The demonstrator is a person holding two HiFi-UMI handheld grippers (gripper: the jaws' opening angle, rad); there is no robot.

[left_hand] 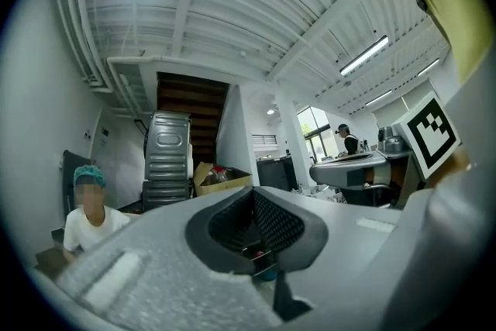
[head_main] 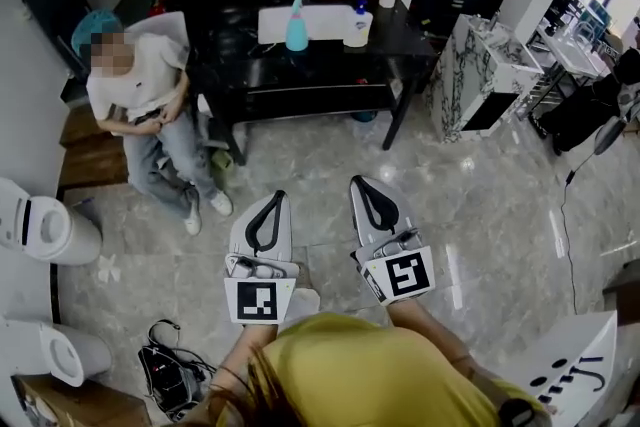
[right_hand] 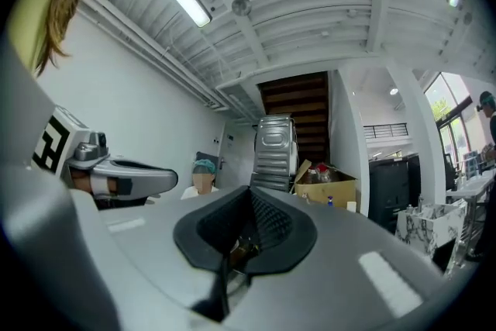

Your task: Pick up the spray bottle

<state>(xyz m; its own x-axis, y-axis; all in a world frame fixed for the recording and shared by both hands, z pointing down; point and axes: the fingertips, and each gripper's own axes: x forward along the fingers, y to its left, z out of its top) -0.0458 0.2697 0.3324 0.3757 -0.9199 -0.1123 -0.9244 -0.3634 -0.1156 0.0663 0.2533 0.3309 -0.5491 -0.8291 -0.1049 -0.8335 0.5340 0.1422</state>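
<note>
Two grippers empty, task not yet begun. Left gripper (head_main: 275, 198) clenched, jaws meeting tip to tip, nothing between them. Right gripper (head_main: 359, 185) likewise closed on nothing, just beside left one, both pointing forward over pale floor (head_main: 480, 205). Teal spray bottle (head_main: 297, 27) stands upright on black table (head_main: 300, 75), well ahead of both grippers, roughly on line between them, untouched. Seated person (head_main: 140, 85) ahead-left of left gripper. Remaining, by judgement: approach, open jaws, grip bottle, lift.

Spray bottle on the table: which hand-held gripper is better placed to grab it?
Probably left: the spray bottle lines up closer with the left hand-held gripper than the right hand-held gripper. Both are shut and far off.
</note>
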